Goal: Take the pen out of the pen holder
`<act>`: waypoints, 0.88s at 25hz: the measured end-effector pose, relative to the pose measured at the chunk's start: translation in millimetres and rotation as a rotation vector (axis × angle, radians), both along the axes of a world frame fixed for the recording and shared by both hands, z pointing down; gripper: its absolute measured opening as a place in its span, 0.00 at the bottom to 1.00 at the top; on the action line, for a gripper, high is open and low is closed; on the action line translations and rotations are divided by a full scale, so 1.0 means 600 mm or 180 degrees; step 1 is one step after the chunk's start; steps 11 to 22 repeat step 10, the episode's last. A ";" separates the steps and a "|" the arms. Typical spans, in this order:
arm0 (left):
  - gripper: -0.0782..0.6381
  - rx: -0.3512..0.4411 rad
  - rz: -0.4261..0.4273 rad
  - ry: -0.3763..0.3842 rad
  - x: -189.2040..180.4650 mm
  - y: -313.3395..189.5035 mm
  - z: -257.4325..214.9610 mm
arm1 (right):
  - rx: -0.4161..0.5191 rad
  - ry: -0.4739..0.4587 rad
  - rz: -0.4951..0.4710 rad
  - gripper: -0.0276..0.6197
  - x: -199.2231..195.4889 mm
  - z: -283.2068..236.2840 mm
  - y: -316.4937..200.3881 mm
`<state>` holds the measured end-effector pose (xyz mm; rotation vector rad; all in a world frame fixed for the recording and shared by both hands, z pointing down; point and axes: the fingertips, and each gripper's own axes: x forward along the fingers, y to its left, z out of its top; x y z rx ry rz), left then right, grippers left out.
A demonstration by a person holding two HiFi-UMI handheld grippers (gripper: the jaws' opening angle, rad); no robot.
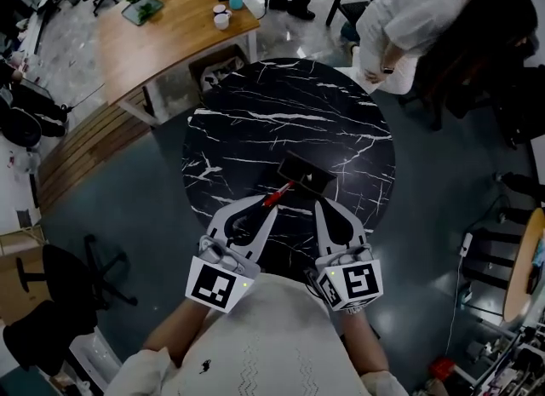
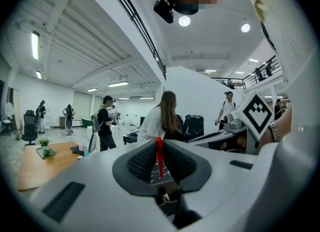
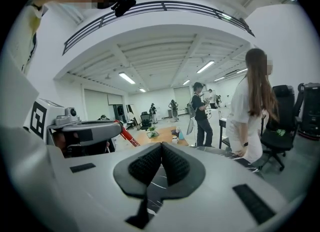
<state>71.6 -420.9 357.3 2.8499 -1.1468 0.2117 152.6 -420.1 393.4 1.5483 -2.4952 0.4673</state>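
A red pen [image 1: 279,192] sticks out from the tip of my left gripper [image 1: 269,204], which is shut on it just above the black marble table [image 1: 255,122]. In the left gripper view the pen [image 2: 159,157] stands upright between the dark pads, and the left gripper [image 2: 160,148] is closed around it. The black pen holder [image 1: 305,173] sits on the table just beyond both grippers. My right gripper [image 1: 320,205] hovers beside the holder's near side; in its own view the right gripper [image 3: 161,148] is shut with nothing between the pads. The pen [image 3: 126,134] shows at that view's left.
A wooden desk [image 1: 170,24] with cups [image 1: 221,18] stands behind the table. A person in white [image 1: 409,24] bends at the back right. A black office chair [image 1: 60,288] is on the floor at the left, and a slatted bench [image 1: 85,152] curves beside it.
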 end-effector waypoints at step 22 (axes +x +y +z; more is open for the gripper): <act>0.18 0.0026 0.0202 -0.0316 0.007 -0.008 0.023 | -0.0047 0.0024 0.0009 0.07 0.005 0.015 -0.012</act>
